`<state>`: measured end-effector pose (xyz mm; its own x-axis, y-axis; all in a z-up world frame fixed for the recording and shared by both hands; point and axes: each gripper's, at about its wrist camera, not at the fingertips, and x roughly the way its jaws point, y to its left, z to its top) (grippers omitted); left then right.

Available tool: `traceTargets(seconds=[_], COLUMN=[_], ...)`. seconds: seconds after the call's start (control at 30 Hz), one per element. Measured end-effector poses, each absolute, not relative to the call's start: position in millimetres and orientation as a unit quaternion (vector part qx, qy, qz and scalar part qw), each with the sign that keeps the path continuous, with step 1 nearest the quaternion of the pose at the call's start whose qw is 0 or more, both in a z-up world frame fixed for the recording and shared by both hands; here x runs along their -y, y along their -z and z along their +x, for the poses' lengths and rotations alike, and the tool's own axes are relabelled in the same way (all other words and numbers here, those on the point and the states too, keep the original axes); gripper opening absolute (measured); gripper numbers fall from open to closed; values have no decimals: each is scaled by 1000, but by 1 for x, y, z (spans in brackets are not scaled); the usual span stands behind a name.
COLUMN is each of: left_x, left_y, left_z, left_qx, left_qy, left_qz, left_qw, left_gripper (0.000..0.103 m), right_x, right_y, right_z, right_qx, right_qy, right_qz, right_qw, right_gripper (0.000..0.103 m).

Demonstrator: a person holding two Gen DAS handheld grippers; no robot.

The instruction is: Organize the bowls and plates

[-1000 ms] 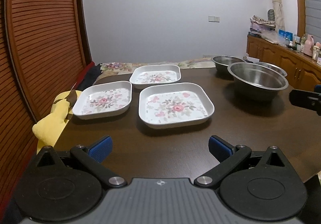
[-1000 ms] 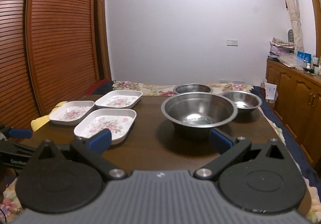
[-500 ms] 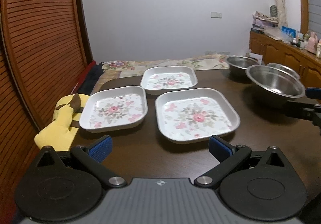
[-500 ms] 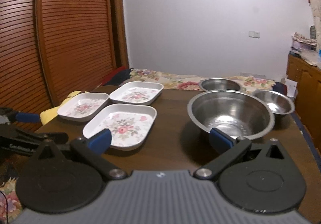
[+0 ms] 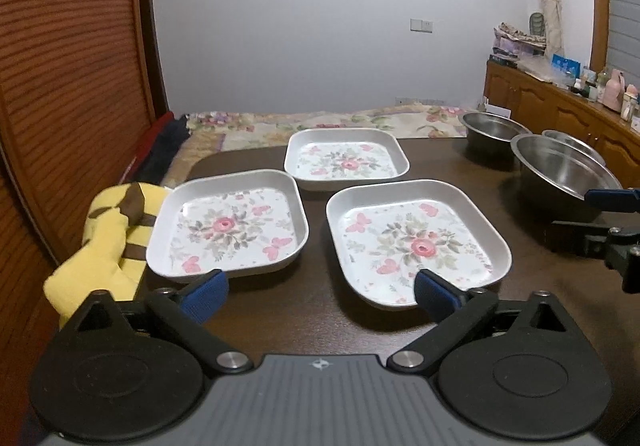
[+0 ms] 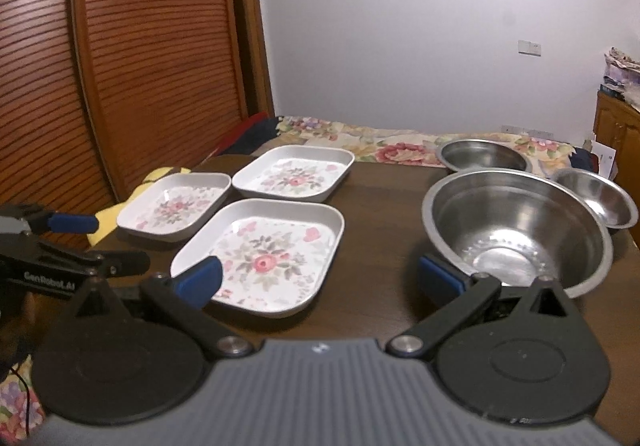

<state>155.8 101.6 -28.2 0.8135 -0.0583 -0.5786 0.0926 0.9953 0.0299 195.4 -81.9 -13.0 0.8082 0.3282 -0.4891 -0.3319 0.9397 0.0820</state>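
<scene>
Closing slightly, left gripper (image 5: 318, 292) wide, empty, before floral plates (image 5: 416, 242); right gripper (image 6: 320, 278) wide, empty.

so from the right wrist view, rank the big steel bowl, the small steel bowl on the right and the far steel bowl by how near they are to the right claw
1. big steel bowl: nearest, just ahead of the right claw, by its right finger.
2. small steel bowl: behind it, toward the right table edge.
3. far steel bowl: farthest, at the back edge of the table.
</scene>
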Motion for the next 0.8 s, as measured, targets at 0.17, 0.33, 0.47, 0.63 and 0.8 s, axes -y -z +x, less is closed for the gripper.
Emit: traceTargets(seconds=[0.17,0.33,0.47,0.63,0.8], left_x=[-111,-115,-113,-109,-106], left_y=[36,40,46,51,57], left_z=[171,182,192,202,211], left_qx=[-313,-318,-327,-335,-342], left_qy=[53,72,85,94,98], left_qz=[8,-17,-27,-32,-32], left_qw=[948,945,941,937,934], left_gripper=[88,76,59,46,37], right_x=[70,61,55,51,54], right_y=[17,23,29,38,44], right_z=[208,220,233,245,253], right_qx=[-265,-278,-298,-319,-333], right_qy=[-173,-179,-183,-178,-174], right_qz=[-15,-13,-6,-6,-1], right_qw=[949,944,937,931,927], right_gripper=[103,93,83,56,41])
